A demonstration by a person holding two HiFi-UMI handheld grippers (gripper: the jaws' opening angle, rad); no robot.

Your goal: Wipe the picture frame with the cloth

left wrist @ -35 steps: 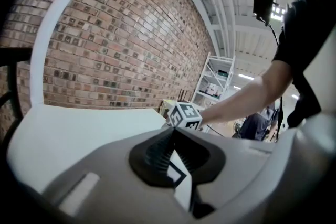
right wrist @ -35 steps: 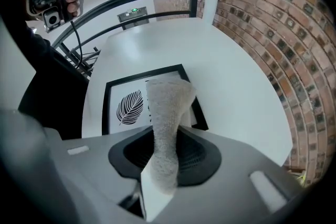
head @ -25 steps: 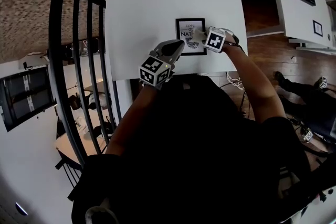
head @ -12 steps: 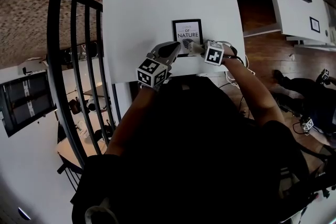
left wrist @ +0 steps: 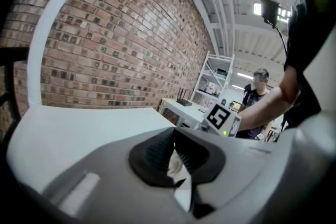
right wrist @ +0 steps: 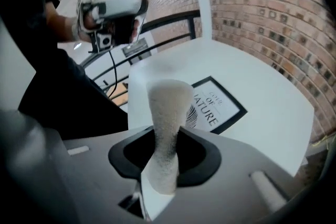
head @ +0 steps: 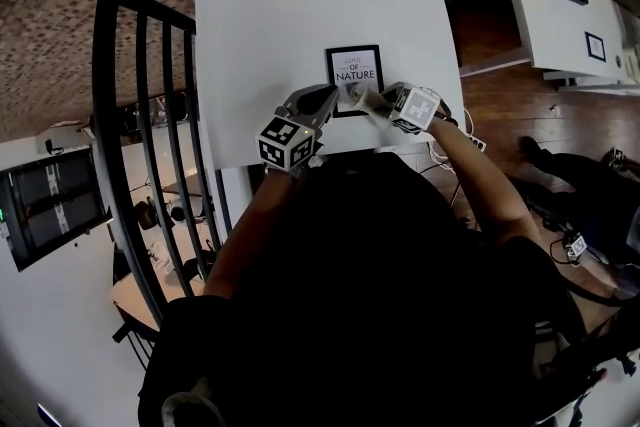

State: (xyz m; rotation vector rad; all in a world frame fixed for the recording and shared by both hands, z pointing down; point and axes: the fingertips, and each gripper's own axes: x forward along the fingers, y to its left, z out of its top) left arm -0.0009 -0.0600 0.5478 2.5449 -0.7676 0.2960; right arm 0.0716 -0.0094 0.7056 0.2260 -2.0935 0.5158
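Note:
A black picture frame [head: 355, 78] with a "NATURE" print lies flat on the white table [head: 260, 35]; the right gripper view shows the frame [right wrist: 218, 105] too. My right gripper [head: 376, 101] is shut on a pale rolled cloth [right wrist: 167, 123], whose tip [head: 362, 97] rests at the frame's near right corner. At the near left corner of the frame is my left gripper [head: 326, 98]. Its jaws [left wrist: 176, 161] are close together. A pale sliver shows in the narrow gap; I cannot tell what it is.
A black metal railing [head: 150, 115] runs along the table's left side. To the right stands another white table [head: 560, 5] with a router on it. Cables lie on the wooden floor [head: 500, 105]. A person [left wrist: 257, 89] stands in the background.
My right gripper has slid with the cloth from over the frame's right part toward its near right corner, uncovering more of the print. The left gripper has stayed at the near left corner.

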